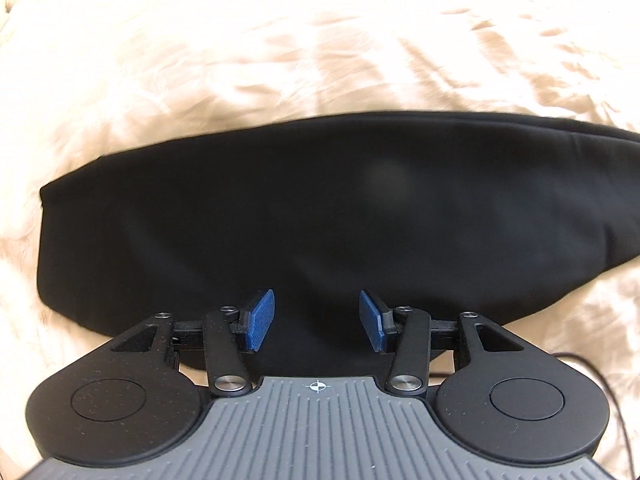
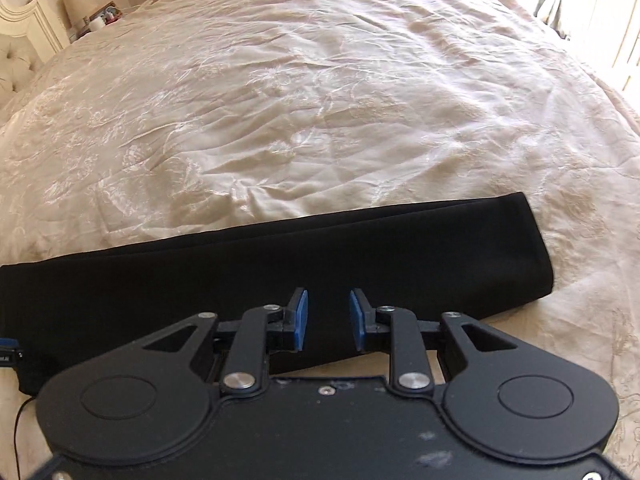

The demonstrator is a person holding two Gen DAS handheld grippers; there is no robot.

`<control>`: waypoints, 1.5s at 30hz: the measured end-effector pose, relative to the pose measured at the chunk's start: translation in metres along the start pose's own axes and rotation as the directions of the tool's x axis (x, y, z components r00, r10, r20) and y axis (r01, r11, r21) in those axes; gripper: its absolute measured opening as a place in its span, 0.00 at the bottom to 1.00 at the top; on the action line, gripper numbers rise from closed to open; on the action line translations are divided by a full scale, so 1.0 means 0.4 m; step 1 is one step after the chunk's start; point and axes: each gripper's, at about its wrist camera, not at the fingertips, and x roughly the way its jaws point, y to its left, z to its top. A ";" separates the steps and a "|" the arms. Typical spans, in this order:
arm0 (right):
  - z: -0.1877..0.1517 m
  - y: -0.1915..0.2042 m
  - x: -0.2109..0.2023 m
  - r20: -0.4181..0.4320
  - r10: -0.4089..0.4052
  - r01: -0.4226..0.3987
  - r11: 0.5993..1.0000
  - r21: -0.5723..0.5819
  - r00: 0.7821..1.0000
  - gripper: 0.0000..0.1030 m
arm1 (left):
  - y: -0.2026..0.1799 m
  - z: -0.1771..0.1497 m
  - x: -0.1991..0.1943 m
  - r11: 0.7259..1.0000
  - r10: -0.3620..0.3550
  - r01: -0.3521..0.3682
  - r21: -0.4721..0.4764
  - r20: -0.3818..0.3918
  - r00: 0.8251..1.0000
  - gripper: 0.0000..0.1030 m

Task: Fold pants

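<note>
Black pants [image 1: 304, 216] folded into a long band, lying flat across a cream embroidered bed [image 2: 320, 100], left claw [image 1: 316, 320] released above their near edge, right claw [image 2: 328, 320] likewise released, holding nothing.

My left wrist view: low, close over black pants [image 1: 304, 208], facing forward across cream bedspread [image 1: 280, 48]. My right wrist view: higher, tilted, facing toward headboard [image 2: 20, 36] far left. Both share pants [image 2: 280, 256] and bedspread [image 2: 320, 100].
</note>
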 end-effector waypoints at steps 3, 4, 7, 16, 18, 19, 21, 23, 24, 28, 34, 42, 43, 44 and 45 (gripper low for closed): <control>-0.014 0.049 0.019 -0.015 0.045 -0.046 0.998 -0.045 0.999 0.26 | -0.047 0.034 0.012 0.999 -0.025 0.025 0.046 0.002 1.000 0.45; -0.022 0.062 0.023 -0.025 0.055 -0.057 0.997 -0.051 0.998 0.26 | -0.064 0.046 0.021 0.997 -0.035 0.035 0.067 -0.001 0.999 0.45; -0.044 0.091 0.035 -0.063 0.087 -0.089 0.995 -0.035 0.994 0.26 | -0.109 0.069 0.042 0.989 -0.080 0.080 0.126 -0.006 0.997 0.45; -0.073 0.152 0.035 -0.111 0.120 -0.125 0.991 -0.046 0.987 0.26 | -0.231 0.177 0.127 0.980 -0.058 0.050 0.194 0.035 0.998 0.45; -0.070 0.182 0.038 -0.110 0.131 -0.141 0.986 -0.091 0.985 0.26 | -0.221 0.216 0.135 0.986 -0.055 0.046 0.160 0.047 0.997 0.45; -0.066 0.198 0.043 -0.108 0.135 -0.147 0.982 -0.117 0.985 0.27 | -0.209 0.237 0.139 0.989 -0.055 0.048 0.142 0.046 0.997 0.45; -0.051 0.232 0.059 -0.106 0.144 -0.161 0.972 -0.170 0.984 0.27 | -0.184 0.257 0.136 0.994 -0.061 0.056 0.096 0.047 0.997 0.45; -0.031 0.263 0.072 -0.098 0.167 -0.184 0.959 -0.216 0.981 0.27 | -0.128 0.289 0.121 0.997 -0.063 0.060 0.048 0.059 0.996 0.45; -0.020 0.276 0.078 -0.094 0.177 -0.195 0.952 -0.237 0.980 0.27 | -0.109 0.290 0.113 0.998 -0.065 0.063 0.025 0.064 0.996 0.45; 0.032 0.331 0.113 -0.088 0.220 -0.237 0.912 -0.335 0.971 0.28 | -0.030 0.258 0.086 0.994 -0.054 0.056 -0.091 0.029 0.998 0.45; 0.077 0.395 0.186 -0.134 0.252 -0.285 0.819 -0.498 0.958 0.28 | 0.071 0.147 0.071 0.959 -0.101 0.089 -0.270 -0.031 0.994 0.45; 0.097 0.463 0.256 -0.213 0.262 -0.334 0.637 -0.695 0.941 0.28 | 0.095 0.081 0.077 0.951 -0.089 0.067 -0.300 -0.057 0.994 0.45; 0.097 0.469 0.259 -0.223 0.263 -0.341 0.617 -0.709 0.939 0.28 | 0.093 0.080 0.076 0.952 -0.087 0.067 -0.299 -0.055 0.995 0.45; 0.097 0.474 0.263 -0.234 0.264 -0.349 0.596 -0.723 0.936 0.28 | 0.092 0.079 0.075 0.953 -0.085 0.065 -0.297 -0.054 0.995 0.45; 0.097 0.480 0.270 -0.247 0.263 -0.357 0.574 -0.737 0.933 0.28 | 0.091 0.079 0.074 0.953 -0.086 0.066 -0.296 -0.053 0.995 0.45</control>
